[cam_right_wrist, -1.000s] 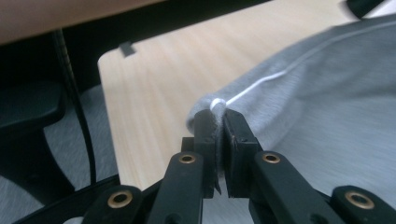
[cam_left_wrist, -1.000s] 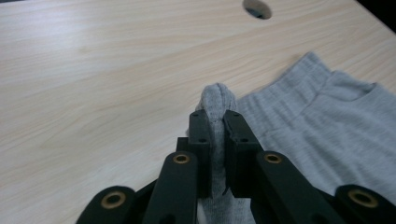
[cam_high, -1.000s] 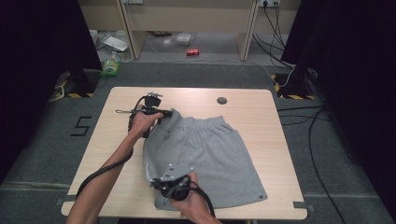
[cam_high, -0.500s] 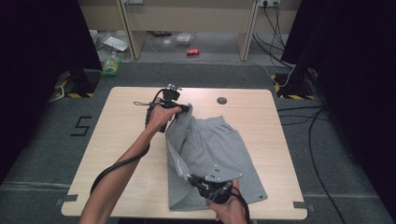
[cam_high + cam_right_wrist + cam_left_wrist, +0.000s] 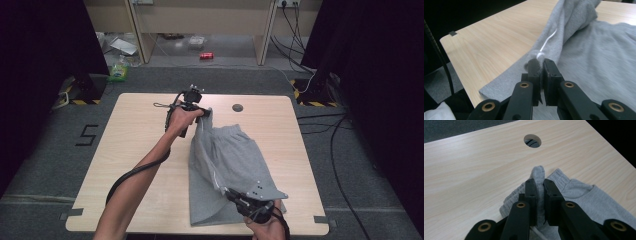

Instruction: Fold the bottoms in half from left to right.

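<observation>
Both grippers pinched the grey shorts [image 5: 235,160] tight, and the right gripper [image 5: 541,65] view caught a white drawstring [image 5: 547,42] beside its jaws.

The shorts [image 5: 235,160] I hold are plain heather grey, with a white drawstring [image 5: 547,41] showing along the fold. My grippers' jaws are matt black with brass-coloured rivets, and the table [image 5: 140,145] is pale wood with fine straight grain.
</observation>
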Tool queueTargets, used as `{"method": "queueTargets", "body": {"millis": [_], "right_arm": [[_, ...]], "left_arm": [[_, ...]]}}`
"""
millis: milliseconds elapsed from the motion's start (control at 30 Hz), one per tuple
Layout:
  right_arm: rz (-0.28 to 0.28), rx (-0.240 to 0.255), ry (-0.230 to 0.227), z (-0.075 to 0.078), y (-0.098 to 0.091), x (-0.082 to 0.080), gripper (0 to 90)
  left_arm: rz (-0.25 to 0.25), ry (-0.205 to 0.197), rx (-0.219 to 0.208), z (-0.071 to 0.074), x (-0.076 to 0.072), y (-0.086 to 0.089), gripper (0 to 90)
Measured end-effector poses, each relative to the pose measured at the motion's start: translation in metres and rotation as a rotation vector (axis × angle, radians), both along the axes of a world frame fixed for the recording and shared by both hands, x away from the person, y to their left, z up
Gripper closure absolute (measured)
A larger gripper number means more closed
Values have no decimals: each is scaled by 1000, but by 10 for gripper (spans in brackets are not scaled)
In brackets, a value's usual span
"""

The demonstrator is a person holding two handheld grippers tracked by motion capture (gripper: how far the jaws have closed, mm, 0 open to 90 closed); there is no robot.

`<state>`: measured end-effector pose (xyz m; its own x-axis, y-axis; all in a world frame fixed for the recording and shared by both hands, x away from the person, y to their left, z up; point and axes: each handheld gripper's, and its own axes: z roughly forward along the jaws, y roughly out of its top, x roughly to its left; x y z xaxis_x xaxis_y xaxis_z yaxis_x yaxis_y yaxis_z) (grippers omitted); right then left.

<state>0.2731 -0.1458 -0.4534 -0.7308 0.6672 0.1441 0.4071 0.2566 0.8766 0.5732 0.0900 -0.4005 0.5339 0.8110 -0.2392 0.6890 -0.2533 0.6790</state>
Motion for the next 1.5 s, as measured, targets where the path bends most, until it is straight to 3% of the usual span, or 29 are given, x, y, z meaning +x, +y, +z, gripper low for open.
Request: {"method": "queueTargets", "body": {"millis": [100, 333, 533, 767, 1133, 1400, 1500], "right_arm": [[-41, 11, 2, -2, -19, -8, 854], [-88, 26, 4, -6, -41, -20, 854], [-109, 34, -2, -7, -52, -31, 855], [-158, 42, -10, -9, -70, -40, 857], [-195, 45, -14, -8, -80, -44, 859], [-231, 50, -24, -9, -91, -44, 859], [-242, 32, -38, -7, -94, -43, 859]], "left_arm": [[-13, 8, 0, -4, 4, -18, 823], [-44, 12, 1, -6, 6, -49, 822], [-72, 7, 11, -7, 6, -73, 821], [-69, 26, -14, -16, 11, -85, 818], [-73, 41, -32, -21, 13, -99, 815], [-66, 43, -29, -25, 17, -112, 806], [-71, 47, -27, -28, 18, -122, 804]]}}
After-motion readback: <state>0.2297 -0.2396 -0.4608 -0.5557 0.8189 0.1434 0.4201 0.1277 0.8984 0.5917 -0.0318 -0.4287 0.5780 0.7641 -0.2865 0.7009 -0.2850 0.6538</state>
